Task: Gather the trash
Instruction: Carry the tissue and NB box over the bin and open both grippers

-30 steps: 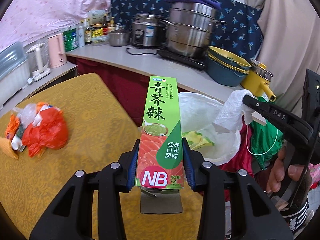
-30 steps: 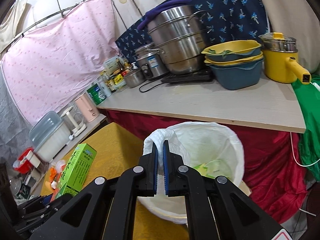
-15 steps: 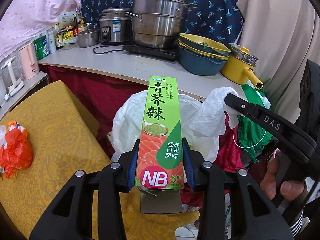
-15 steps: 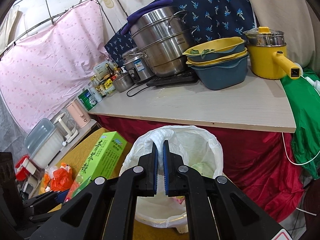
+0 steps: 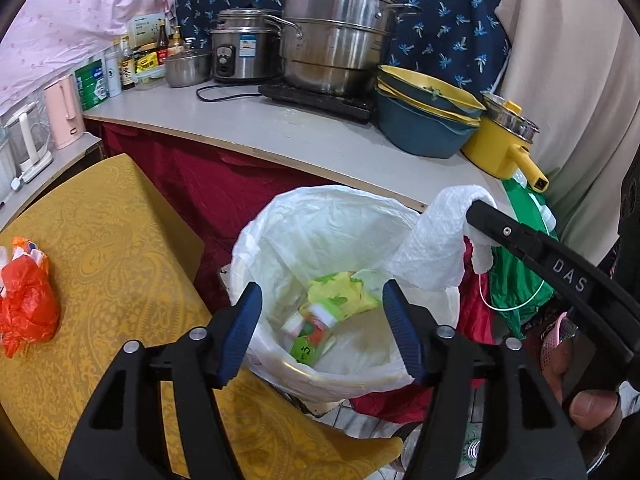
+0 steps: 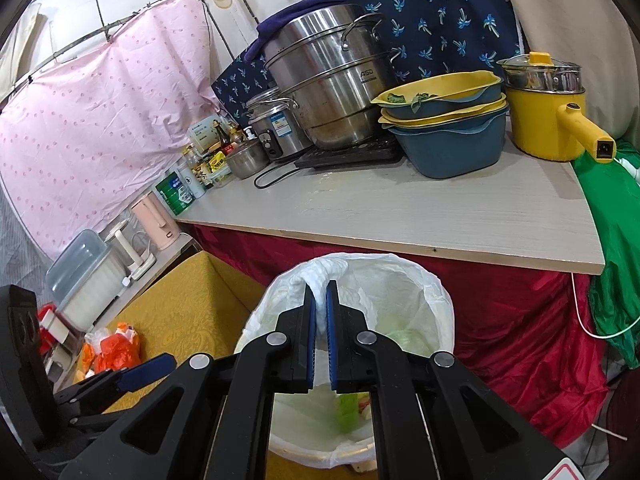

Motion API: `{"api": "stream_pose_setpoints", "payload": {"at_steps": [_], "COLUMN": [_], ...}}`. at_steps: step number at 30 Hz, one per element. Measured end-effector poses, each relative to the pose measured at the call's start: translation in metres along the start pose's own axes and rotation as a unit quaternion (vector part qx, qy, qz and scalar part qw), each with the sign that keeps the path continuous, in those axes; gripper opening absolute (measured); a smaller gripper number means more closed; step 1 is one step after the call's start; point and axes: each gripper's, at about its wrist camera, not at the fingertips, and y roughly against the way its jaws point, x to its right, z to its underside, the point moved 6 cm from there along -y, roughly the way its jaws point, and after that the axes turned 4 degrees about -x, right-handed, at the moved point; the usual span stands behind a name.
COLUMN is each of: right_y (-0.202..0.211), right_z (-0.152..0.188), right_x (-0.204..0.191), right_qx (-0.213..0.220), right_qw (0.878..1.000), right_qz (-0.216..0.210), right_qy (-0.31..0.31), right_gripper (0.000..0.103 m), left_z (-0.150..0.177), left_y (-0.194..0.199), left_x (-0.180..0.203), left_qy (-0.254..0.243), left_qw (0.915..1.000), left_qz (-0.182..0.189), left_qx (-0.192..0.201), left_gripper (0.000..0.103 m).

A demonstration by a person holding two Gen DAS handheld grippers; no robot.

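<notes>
My left gripper (image 5: 322, 322) is open and empty above the white-lined trash bin (image 5: 352, 380). The green wasabi box (image 5: 310, 340) lies inside the bin beside a yellow wrapper (image 5: 340, 298). My right gripper (image 6: 319, 306) is shut on a fold of the white bag liner (image 6: 320, 272) and holds the bag's edge up; it also shows in the left wrist view (image 5: 476, 210). An orange plastic bag of trash (image 5: 26, 300) lies on the yellow table (image 5: 120, 260), left of the bin; it also shows in the right wrist view (image 6: 116, 346).
A grey counter (image 5: 280, 128) behind the bin carries a steel steamer pot (image 5: 340, 36), rice cooker (image 5: 240, 48), stacked blue-yellow basins (image 5: 424, 116), a yellow pot (image 5: 504, 144) and bottles. Red cloth hangs under the counter. Green fabric (image 6: 608, 220) lies on the right.
My left gripper has opened and the green box has dropped into the bin. The left gripper has moved right over the bin. The right gripper still holds the bag liner.
</notes>
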Motion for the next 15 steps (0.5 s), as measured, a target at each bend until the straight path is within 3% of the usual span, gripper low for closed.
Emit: {"api": "stream_pose_setpoints", "payload": {"at_steps": [7, 9, 15], "right_y": [-0.005, -0.005, -0.003], "right_z": [-0.003, -0.003, -0.003], "right_x": [-0.007, -0.013, -0.03], "right_qx": [0.002, 0.004, 0.01], "right_qw": [1.0, 1.0, 1.0], "right_qz": [0.0, 0.001, 0.001], "right_qy": [0.002, 0.007, 0.021], "right_gripper": [0.017, 0.028, 0.045], "left_z": [-0.002, -0.001, 0.004], "left_y": [0.008, 0.01, 0.017], "left_x": [-0.022, -0.028, -0.041], "left_qy": [0.017, 0.022, 0.025], "left_qw": [0.9997, 0.9995, 0.9988], "left_qz": [-0.018, -0.022, -0.039], "left_qx": [0.008, 0.009, 0.014], "left_gripper": [0.065, 0.069, 0.069]}}
